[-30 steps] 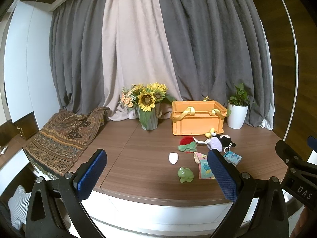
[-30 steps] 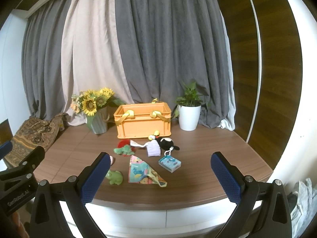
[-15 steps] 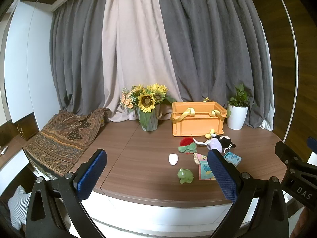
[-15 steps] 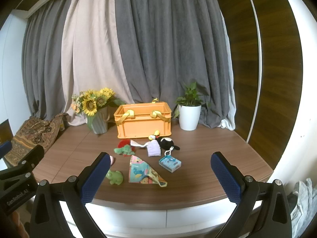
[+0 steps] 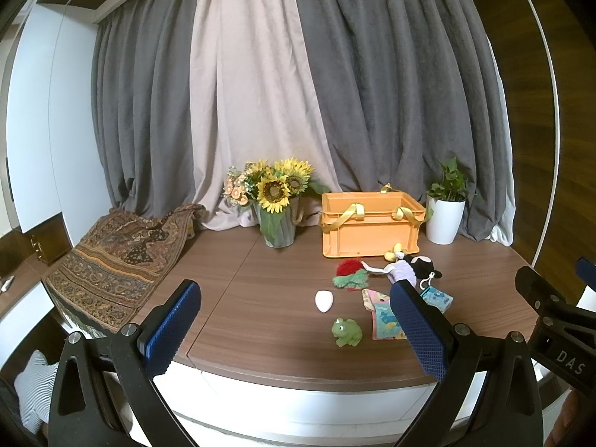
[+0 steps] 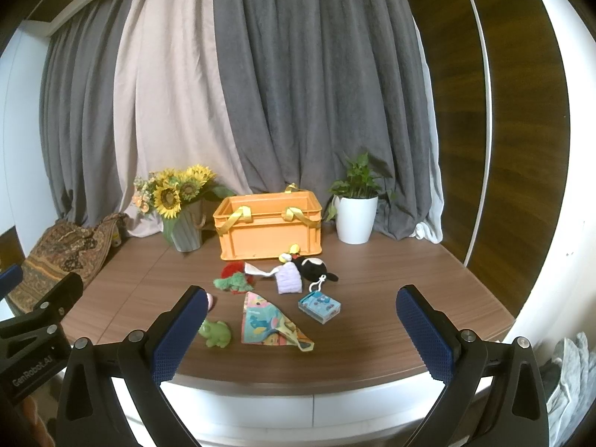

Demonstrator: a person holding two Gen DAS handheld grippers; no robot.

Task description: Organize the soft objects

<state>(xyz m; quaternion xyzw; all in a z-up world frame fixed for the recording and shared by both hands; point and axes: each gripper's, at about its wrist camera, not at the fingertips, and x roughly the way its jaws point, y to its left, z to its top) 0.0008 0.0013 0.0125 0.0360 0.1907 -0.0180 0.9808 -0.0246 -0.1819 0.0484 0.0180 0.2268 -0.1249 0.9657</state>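
An orange basket (image 6: 268,227) with yellow handles stands at the back of the wooden table (image 6: 391,298); it also shows in the left wrist view (image 5: 370,225). In front of it lie soft things: a green frog (image 6: 215,332), a patterned cloth (image 6: 270,320), a blue pouch (image 6: 319,306), a lilac knit piece (image 6: 288,278), a black plush (image 6: 314,267), a red and green plush (image 6: 234,279), and a white egg shape (image 5: 324,300). My left gripper (image 5: 294,329) and right gripper (image 6: 305,333) are both open and empty, held before the table's front edge.
A vase of sunflowers (image 5: 275,205) stands left of the basket. A white pot with a plant (image 6: 355,216) stands to its right. A patterned blanket (image 5: 119,257) hangs over the table's left end. Grey and beige curtains close off the back.
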